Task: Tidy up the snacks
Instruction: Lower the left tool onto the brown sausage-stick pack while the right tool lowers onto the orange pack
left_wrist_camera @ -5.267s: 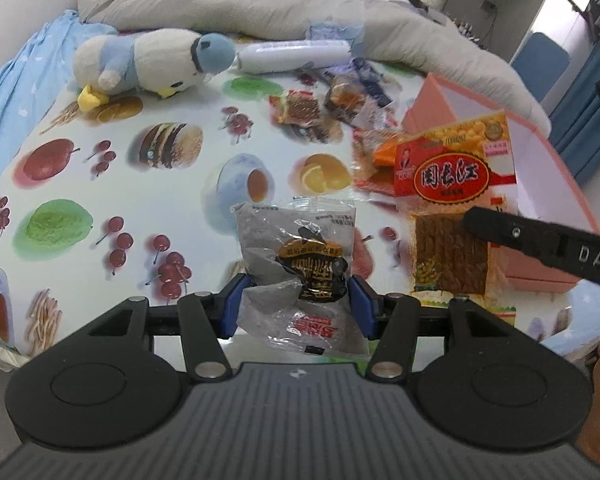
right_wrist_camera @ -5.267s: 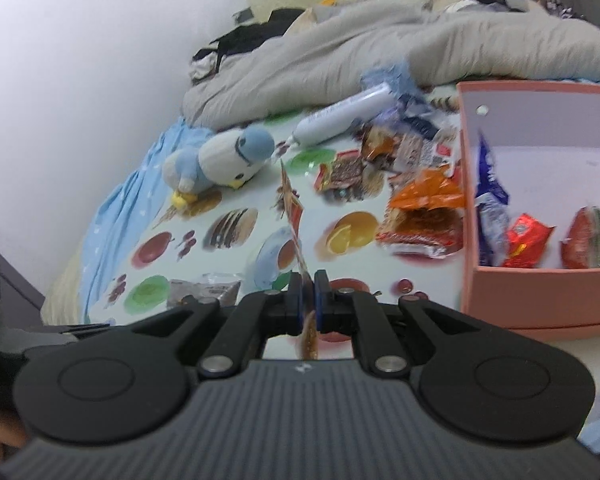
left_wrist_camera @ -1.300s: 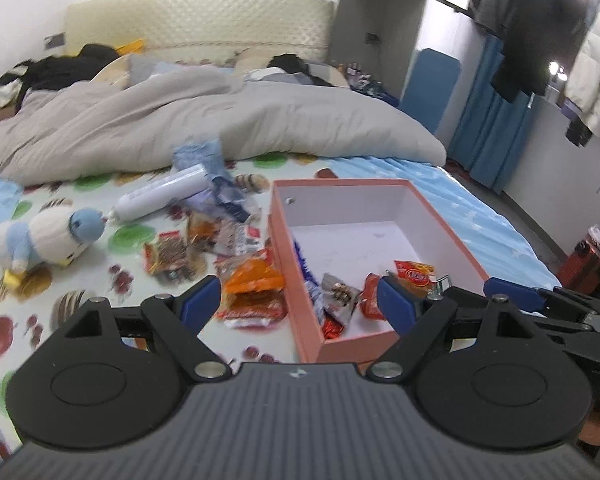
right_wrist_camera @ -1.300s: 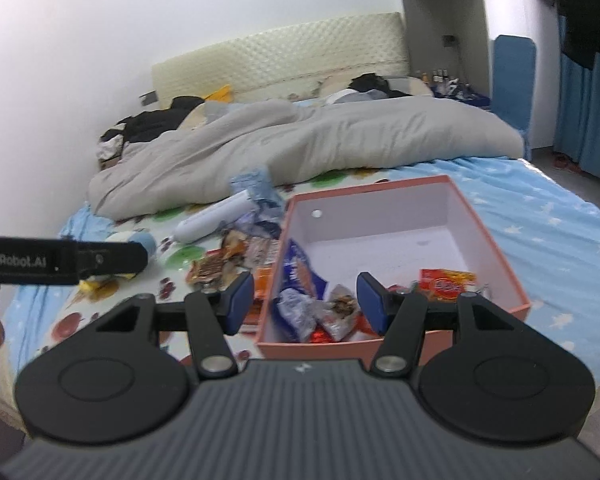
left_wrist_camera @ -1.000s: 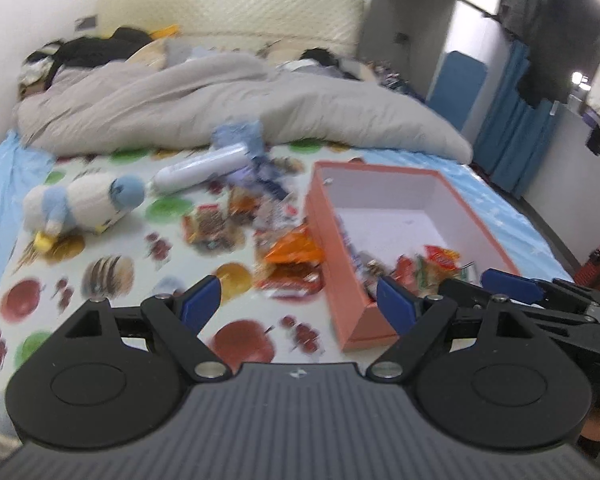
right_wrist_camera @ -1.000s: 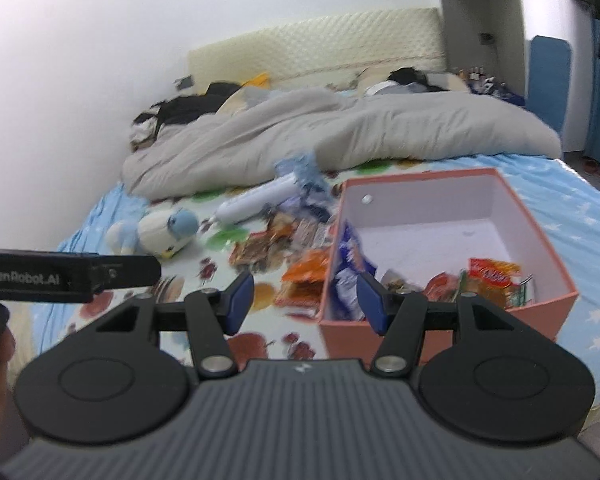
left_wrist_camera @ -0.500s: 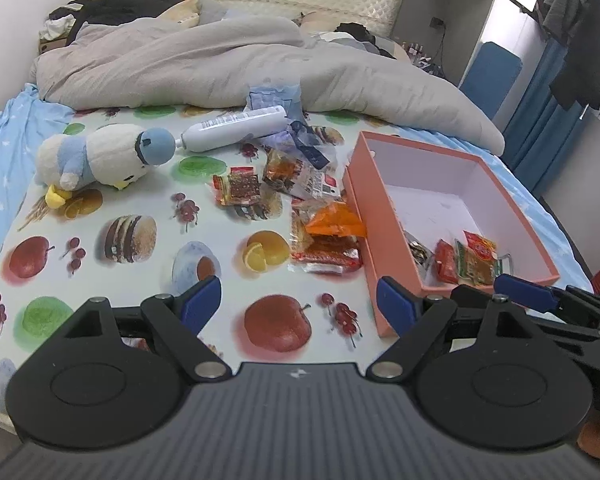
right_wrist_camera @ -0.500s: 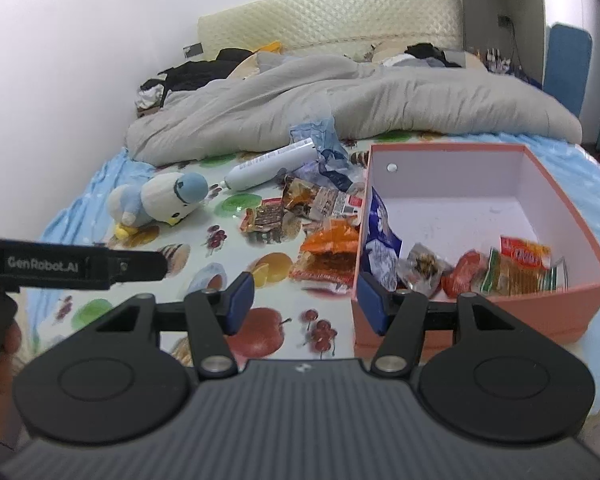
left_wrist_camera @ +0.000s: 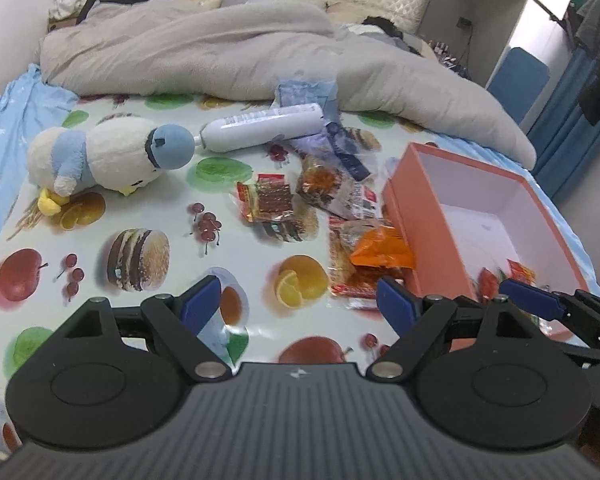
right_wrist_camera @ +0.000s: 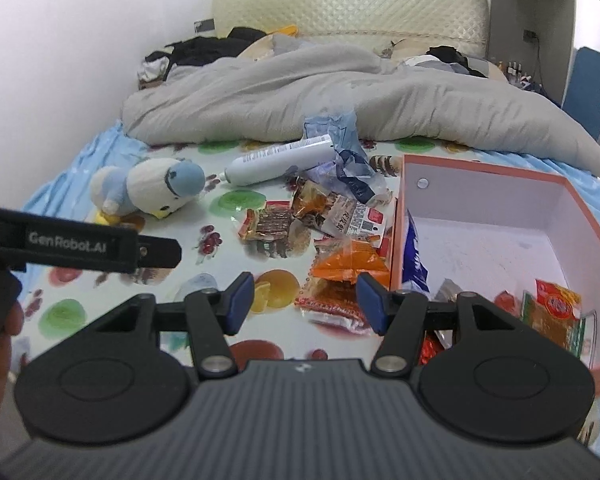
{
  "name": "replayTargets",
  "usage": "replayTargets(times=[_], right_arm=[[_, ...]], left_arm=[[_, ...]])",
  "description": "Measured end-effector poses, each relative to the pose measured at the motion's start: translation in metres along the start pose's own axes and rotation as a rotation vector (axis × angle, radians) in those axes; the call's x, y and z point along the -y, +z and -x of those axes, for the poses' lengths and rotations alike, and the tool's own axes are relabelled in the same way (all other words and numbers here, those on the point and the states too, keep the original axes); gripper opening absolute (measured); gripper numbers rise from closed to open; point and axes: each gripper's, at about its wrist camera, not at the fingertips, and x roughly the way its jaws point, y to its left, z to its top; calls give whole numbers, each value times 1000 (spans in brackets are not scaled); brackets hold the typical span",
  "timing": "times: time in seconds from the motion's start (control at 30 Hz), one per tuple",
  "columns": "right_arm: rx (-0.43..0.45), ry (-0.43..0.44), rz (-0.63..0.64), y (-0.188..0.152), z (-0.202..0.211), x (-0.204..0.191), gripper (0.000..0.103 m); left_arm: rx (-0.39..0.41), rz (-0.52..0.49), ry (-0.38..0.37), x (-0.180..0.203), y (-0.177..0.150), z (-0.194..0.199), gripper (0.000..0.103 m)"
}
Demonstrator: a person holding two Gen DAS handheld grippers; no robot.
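Right wrist view: the salmon-pink cardboard box with a white inside (right_wrist_camera: 500, 184) sits at the right of the frame on the fruit-printed bed sheet (right_wrist_camera: 220, 248), and it already holds several snacks along its near wall: a blue-and-white packet (right_wrist_camera: 416, 256), a red wrapped sweet (right_wrist_camera: 428, 350) and a green-edged orange packet (right_wrist_camera: 556, 312). So the sorting is part done. Left outside, just beside the box's left wall, are an orange crinkled pouch (right_wrist_camera: 348, 262) lying on a red-edged flat packet (right_wrist_camera: 332, 304), a brown jerky packet (right_wrist_camera: 270, 224), a clear pastry wrapper (right_wrist_camera: 312, 200) and some crumpled blue wrappers (right_wrist_camera: 352, 176) near the white tube (right_wrist_camera: 276, 160). The blue-and-white plush penguin (right_wrist_camera: 152, 184) lies at the left.

The right tongs (right_wrist_camera: 304, 300) are released and hold nothing; in the left wrist view the left tongs (left_wrist_camera: 300, 304) gape wide, also empty.

Compared with five seconds ago, both tongs have let go of the packets they carried, and those now appear to be in the box. Over the last second both views have swung from the box down toward the loose pile.
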Motion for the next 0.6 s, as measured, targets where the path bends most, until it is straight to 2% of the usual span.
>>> replayTargets(times=[0.33, 0.43, 0.5, 0.6], right_arm=[[-31, -71, 45, 14, -77, -14, 58], [-48, -90, 66, 17, -103, -15, 58], [-59, -97, 55, 18, -119, -13, 58], [-87, -142, 66, 17, -145, -11, 58]], left_arm=[[-65, 21, -3, -33, 43, -88, 86], [-84, 8, -11, -39, 55, -117, 86], [-103, -22, -42, -40, 62, -137, 86], [-126, -39, -48, -42, 71, -167, 86]])
